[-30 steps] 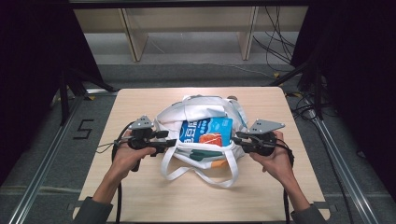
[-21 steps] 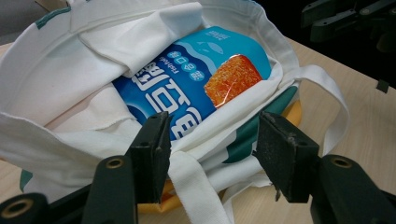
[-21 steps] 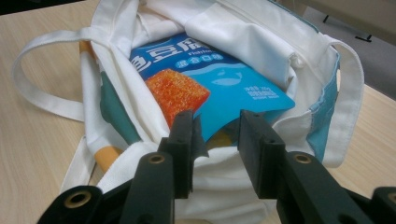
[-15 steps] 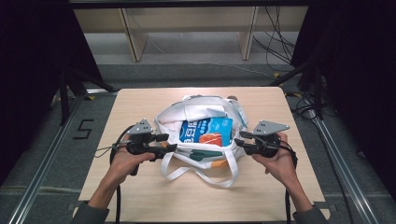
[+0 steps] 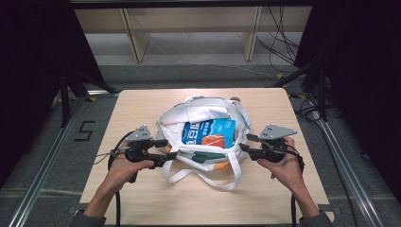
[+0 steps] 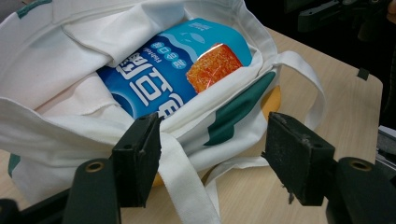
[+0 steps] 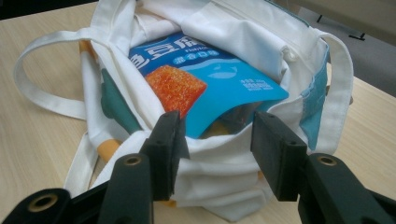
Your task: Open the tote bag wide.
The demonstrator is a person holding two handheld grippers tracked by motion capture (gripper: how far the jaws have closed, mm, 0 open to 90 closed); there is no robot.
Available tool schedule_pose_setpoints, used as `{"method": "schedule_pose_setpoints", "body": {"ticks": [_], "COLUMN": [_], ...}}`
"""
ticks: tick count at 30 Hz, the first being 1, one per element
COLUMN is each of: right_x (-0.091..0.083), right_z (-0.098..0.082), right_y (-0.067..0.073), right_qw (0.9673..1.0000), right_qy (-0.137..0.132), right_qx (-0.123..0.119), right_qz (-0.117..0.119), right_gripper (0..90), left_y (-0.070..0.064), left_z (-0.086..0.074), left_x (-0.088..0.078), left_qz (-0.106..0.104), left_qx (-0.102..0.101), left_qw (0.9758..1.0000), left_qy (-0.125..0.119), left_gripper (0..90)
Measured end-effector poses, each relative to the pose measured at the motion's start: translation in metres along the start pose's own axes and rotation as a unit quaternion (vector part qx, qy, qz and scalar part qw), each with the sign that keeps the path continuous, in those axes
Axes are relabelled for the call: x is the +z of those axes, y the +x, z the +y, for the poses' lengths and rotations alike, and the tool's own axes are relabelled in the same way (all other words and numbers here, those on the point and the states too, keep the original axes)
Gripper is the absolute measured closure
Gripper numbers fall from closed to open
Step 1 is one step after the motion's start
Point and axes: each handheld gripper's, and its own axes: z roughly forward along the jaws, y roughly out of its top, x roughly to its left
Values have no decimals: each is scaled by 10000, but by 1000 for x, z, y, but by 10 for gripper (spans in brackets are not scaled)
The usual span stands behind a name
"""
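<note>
A black "5" (image 5: 83,131) marks the floor

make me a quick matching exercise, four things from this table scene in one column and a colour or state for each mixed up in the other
Things:
1. tote bag
2. snack packet
3. left gripper
4. table

Colours or states:
A. blue, with an orange picture on it
B. light wood, bearing everything else
C. white cloth with green patches, lying open
D. jaws apart, one on each side of a bag strap

Right pairs: 1-C, 2-A, 3-D, 4-B
</note>
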Motion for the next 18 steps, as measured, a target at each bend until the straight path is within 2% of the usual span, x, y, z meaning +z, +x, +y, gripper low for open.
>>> {"method": "schedule_pose_setpoints", "body": {"ticks": [1,2,3,4,5,9,10,11,12,13,14,15,16,17,18], "right_x": [0,-1,-2,-3,-3,-5,-6,-6,-8,-8,-9,-9,-11,-11,-11], "right_z": [0,-1,-2,-2,-3,-6,-7,-7,-8,-9,-10,-11,-12,-12,-14], "right_y": [0,0,3,1,2,3,3,3,4,3,3,3,5,3,4], "right_qw": [10000,10000,10000,10000,10000,10000,10000,9999,10000,10000,9999,10000,9998,9999,9999], "right_qy": [-37,-28,5,-12,-33,0,-25,-68,1,-8,-32,-21,17,-27,-2], "right_qx": [-52,-47,82,-30,-24,27,9,-10,55,20,25,21,144,-6,83], "right_qz": [-40,-49,-23,-59,-78,-35,-79,-132,-74,-66,-110,-51,-111,-111,-130], "right_gripper": [527,520,512,505,497,472,467,466,464,460,458,455,450,440,432], "left_y": [0,0,0,-1,-2,-6,-7,-8,-9,-10,-11,-12,-13,-15,-15], "left_z": [-1,-2,-3,-3,-4,-5,-5,-7,-8,-9,-10,-11,-11,-12,-12], "left_x": [0,-1,-1,-1,-1,-2,-2,-2,-3,-2,-3,-3,-3,-4,-5], "left_qz": [3,25,32,34,25,30,81,43,62,73,58,26,56,113,133], "left_qx": [-14,-41,-43,-59,-62,12,33,6,41,56,90,78,45,42,85], "left_qw": [10000,10000,10000,10000,10000,10000,10000,10000,10000,10000,9999,10000,10000,9999,9999], "left_qy": [-30,40,40,27,3,-32,-6,-26,25,-23,30,-5,-10,-22,12], "left_gripper": [344,337,329,324,319,306,304,301,298,298,298,297,296,296,296]}}
